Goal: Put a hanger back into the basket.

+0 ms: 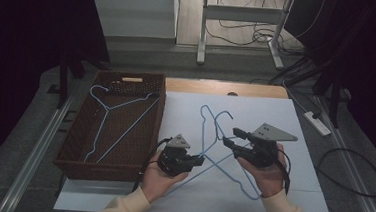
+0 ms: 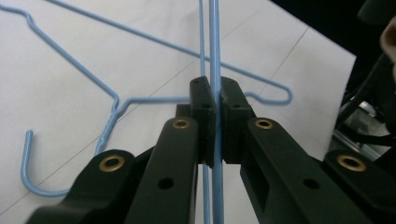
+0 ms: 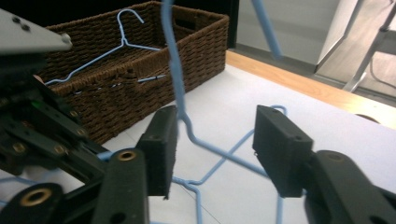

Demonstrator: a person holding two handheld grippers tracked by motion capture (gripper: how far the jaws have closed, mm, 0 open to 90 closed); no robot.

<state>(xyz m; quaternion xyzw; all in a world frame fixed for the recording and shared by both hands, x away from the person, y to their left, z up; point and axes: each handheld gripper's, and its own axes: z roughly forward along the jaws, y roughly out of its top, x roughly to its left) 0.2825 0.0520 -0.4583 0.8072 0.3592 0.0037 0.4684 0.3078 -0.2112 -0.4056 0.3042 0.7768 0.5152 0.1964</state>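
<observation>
Two blue wire hangers cross on the white table. My left gripper is shut on the wire of one blue hanger. In the left gripper view the pads pinch that wire, and the second hanger lies flat beyond. My right gripper is open just right of the hooks. In the right gripper view the raised hanger's neck stands between its jaws, close against the left pad and well clear of the right one.
A brown wicker basket stands at the table's left with a third blue hanger inside; the basket and its hanger also lie ahead of the right gripper. A power strip and cables lie on the floor at the right.
</observation>
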